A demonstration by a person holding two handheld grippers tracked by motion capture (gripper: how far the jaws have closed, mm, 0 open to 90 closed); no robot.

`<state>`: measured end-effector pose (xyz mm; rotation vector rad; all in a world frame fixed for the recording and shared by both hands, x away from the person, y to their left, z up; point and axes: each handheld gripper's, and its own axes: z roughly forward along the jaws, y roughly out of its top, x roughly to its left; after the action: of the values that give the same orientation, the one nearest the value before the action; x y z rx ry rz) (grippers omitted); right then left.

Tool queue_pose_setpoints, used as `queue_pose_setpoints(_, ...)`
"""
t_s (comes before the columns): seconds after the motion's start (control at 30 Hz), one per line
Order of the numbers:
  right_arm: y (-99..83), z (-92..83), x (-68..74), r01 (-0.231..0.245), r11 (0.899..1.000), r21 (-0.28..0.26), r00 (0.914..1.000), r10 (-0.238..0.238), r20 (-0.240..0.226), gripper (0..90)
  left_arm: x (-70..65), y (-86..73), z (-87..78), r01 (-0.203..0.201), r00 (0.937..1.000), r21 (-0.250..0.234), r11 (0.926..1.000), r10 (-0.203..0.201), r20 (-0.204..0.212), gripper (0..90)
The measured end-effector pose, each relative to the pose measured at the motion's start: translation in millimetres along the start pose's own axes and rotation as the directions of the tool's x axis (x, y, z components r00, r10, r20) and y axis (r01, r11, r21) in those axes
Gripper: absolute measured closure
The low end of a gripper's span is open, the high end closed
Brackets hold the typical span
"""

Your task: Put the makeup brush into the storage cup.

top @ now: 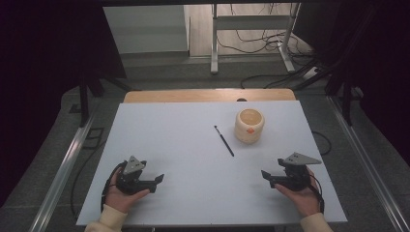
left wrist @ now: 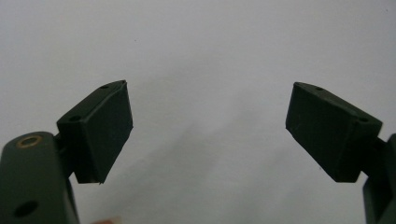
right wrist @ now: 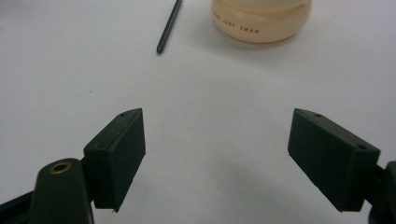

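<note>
Resting low on the white table (top: 193, 159), left gripper (top: 157, 180) and right gripper (top: 267, 178) point inward, fingers spread empty.

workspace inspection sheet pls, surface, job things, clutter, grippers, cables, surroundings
surface: white table top, wooden edge at the far side
job's things: cream pot, upright; thin dark pen lying flat just left of it, apart from it
clutter: nothing seen
grippers: left gripper open, nothing between the jaws; right gripper open, nothing between the jaws, facing the pot and the pen
cables: loose cables on the floor beyond the table
surroundings: metal frame legs behind, dark curtains at both sides
</note>
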<state>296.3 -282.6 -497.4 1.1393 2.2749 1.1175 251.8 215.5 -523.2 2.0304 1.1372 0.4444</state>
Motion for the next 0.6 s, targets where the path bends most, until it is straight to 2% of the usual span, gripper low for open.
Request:
queue_pose_setpoints(0.3, 12.5, 4.6, 10.8, 0.017, 1.0, -0.009, 0.9998, -0.017, -0.013, 18.8, -0.2, 0.9, -0.8, -0.001, 1.0, -0.006, 1.0, 0.001, 0.001, 14.9)
queue_pose_setpoints(0.6, 20.9, 14.5, 21.1, 0.023, 0.999, 0.042, 0.9994, -0.022, -0.027, 19.2, -0.4, 1.3, 0.9, -0.008, 1.0, 0.0, 1.0, 0.008, 0.005, 15.0)
